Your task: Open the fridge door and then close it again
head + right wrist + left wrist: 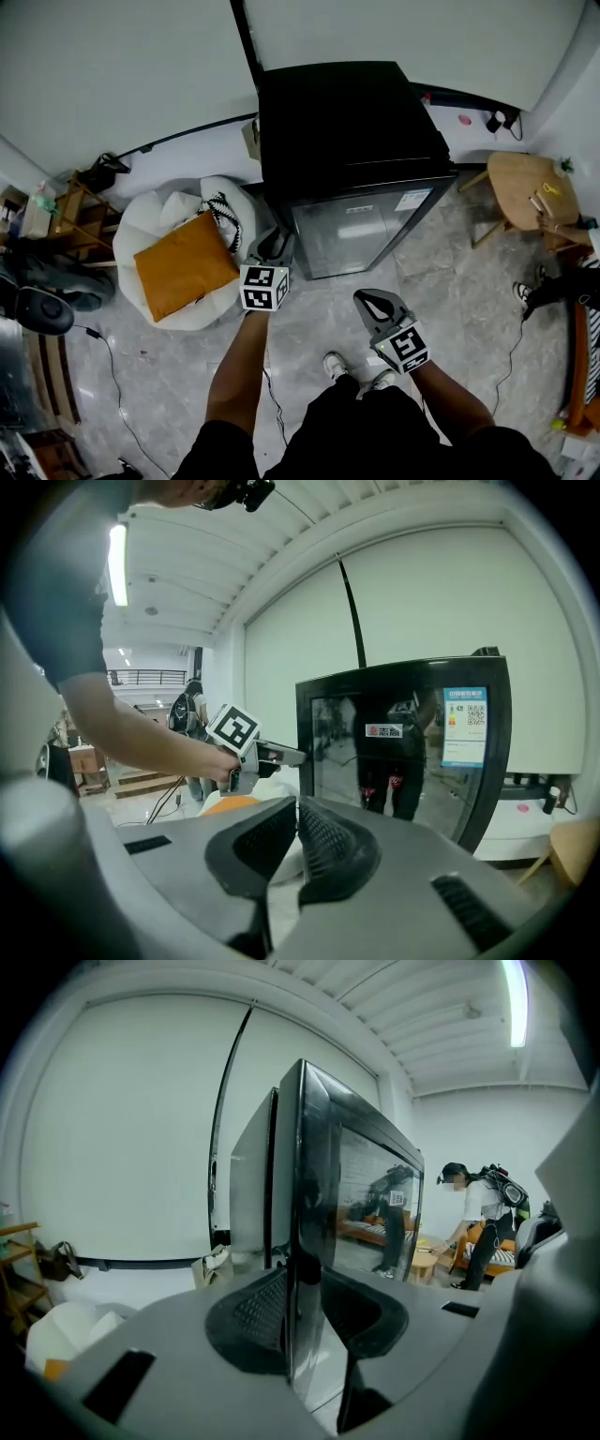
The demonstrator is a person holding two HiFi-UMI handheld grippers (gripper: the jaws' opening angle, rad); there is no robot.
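A small black fridge (352, 122) stands against the white wall, its glass door (361, 225) closed and facing me. My left gripper (272, 246) is at the door's left edge. In the left gripper view that edge (302, 1194) stands between the two pads (258, 1312), which sit against it on both sides, so the left gripper (305, 1307) is shut on it. My right gripper (375, 302) hangs in front of the fridge, apart from it. Its jaws (295, 832) are shut with nothing between them. The right gripper view shows the glass door (403, 752) ahead and the left gripper (281, 755) at its edge.
A white beanbag with an orange cushion (183, 262) lies just left of the fridge. A round wooden table (525, 187) stands at the right, a wooden shelf (70, 216) at the far left. Cables trail over the tiled floor. Another person (478, 1222) stands farther back.
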